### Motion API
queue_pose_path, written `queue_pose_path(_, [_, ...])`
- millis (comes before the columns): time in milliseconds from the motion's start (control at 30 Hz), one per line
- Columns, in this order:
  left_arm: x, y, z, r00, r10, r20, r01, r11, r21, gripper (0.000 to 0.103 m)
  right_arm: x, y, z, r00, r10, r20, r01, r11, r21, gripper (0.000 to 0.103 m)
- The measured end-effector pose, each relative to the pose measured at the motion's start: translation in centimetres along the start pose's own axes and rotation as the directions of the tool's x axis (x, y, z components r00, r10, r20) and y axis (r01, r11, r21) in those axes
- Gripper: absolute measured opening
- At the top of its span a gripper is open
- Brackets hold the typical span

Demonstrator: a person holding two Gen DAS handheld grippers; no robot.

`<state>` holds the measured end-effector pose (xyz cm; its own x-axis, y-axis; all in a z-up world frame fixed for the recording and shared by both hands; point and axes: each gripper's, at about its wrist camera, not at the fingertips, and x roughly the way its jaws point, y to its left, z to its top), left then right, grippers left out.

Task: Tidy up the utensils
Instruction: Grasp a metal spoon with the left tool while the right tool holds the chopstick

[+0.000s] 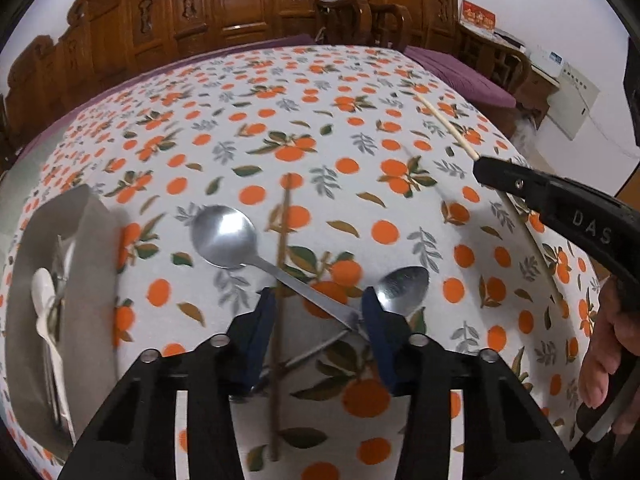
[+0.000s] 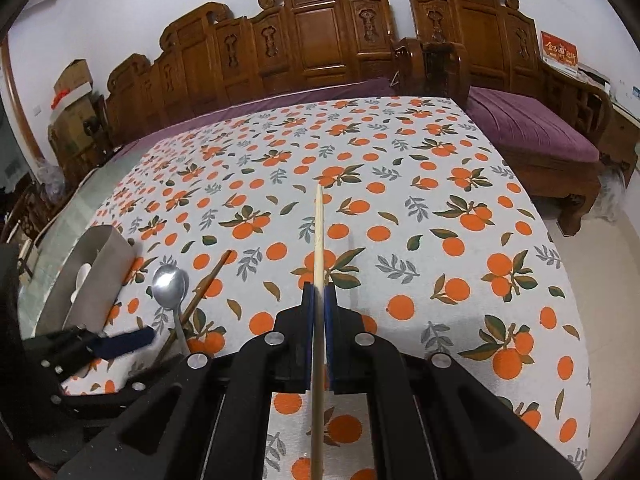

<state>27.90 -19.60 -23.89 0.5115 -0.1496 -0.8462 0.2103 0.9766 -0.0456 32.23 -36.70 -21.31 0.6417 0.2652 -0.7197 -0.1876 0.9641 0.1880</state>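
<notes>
Our left gripper (image 1: 318, 300) hangs low over the table with its blue-padded jaws partly apart, straddling a crossing of utensils without the pads clearly pressing on any of them. Between the pads (image 1: 376, 320) lie the handle of a large steel spoon (image 1: 224, 236), which runs diagonally up to a bowl at the left, and a dark brown chopstick (image 1: 282, 264) that runs almost straight away from us through the gap. Just beside the right pad sits the bowl of a smaller steel spoon (image 1: 404, 286), its handle slanting back under the gripper. Our right gripper (image 2: 319, 300) is closed on a pale bamboo chopstick (image 2: 319, 232), which passes lengthwise between the pads and sticks out well ahead of them, lifted off the cloth. In the left view the same gripper enters from the right edge with a hand (image 1: 604, 356) behind it. To the left, near the table's edge, stands a grey utensil tray (image 1: 86, 216) holding a white spoon (image 1: 46, 300) and what looks like metal cutlery, too blurred to name. Everything rests on a white tablecloth (image 2: 400, 208) printed with oranges and leaves. Beyond the table stand carved wooden benches (image 2: 320, 40) with purple cushions (image 2: 528, 128), against a pale wall.
</notes>
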Motion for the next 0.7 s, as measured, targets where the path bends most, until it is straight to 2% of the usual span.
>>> queue_pose_path(100, [0.8, -0.2, 0.2, 1.000, -0.002, -0.020, 0.002, 1.000, -0.017, 0.040, 0.0, -0.2, 0.0, 1.000, 0.001, 0.000, -0.001, 1.000, 0.008, 0.006])
queue_pose_path(200, [2.0, 0.1, 0.5, 0.998, 0.025, -0.058, -0.028, 0.998, -0.051, 0.040, 0.0, -0.3, 0.0, 1.000, -0.001, -0.001, 0.001, 1.000, 0.016, 0.006])
queue_pose_path(333, [2.5, 0.3, 1.0, 0.996, 0.058, -0.063, -0.062, 0.996, -0.064, 0.039, -0.2, -0.3, 0.1, 1.000, 0.003, 0.004, -0.003, 1.000, 0.020, 0.006])
queue_pose_path(367, [2.6, 0.3, 1.1, 0.996, 0.065, -0.066, -0.070, 0.996, -0.063, 0.037, -0.2, -0.3, 0.0, 1.000, 0.003, 0.005, -0.003, 1.000, 0.018, 0.006])
queue_pose_path(433, [2.6, 0.3, 1.1, 0.993, 0.094, -0.066, -0.098, 0.994, -0.053, 0.028, -0.2, -0.2, 0.0, 1.000, 0.005, 0.005, -0.005, 1.000, 0.016, 0.006])
queue_pose_path(500, [2.5, 0.7, 0.9, 0.993, 0.098, -0.066, -0.102, 0.993, -0.055, 0.015, -0.2, -0.2, 0.0, 1.000, 0.005, 0.004, -0.005, 1.000, 0.016, 0.006])
queue_pose_path(533, [2.5, 1.0, 0.9, 0.993, 0.097, -0.069, -0.101, 0.993, -0.059, 0.011, -0.2, -0.2, 0.0, 1.000, 0.005, 0.004, -0.005, 1.000, 0.016, 0.006])
queue_pose_path(700, [1.8, 2.1, 0.4, 0.994, 0.075, -0.076, -0.080, 0.994, -0.071, 0.006, -0.1, 0.3, 0.0, 1.000, 0.007, 0.000, -0.007, 1.000, 0.002, 0.006])
